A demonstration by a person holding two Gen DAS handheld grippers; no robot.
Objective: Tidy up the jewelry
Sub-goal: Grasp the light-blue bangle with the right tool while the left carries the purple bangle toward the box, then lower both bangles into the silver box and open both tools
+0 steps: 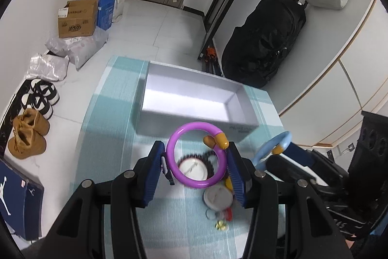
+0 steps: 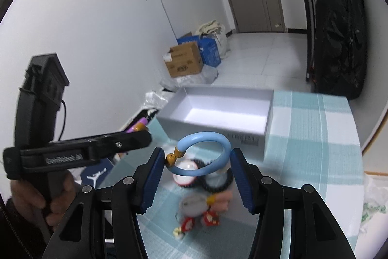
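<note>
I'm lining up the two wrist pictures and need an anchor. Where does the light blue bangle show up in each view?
Left wrist view: the light blue bangle sits at right of centre, held by the right gripper, beside the purple bangle.
Right wrist view: it is at lower centre, between the gripper's blue fingers.
Shared landmark: the open white box on the teal checked cloth, just beyond the bangle in both.

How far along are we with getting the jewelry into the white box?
Nothing is put away yet: the white box looks empty. In hand: the left gripper holds a purple bangle, the right gripper a blue bangle, both lifted short of the box. Left: a pile of small pieces lies on the checked cloth.
</note>
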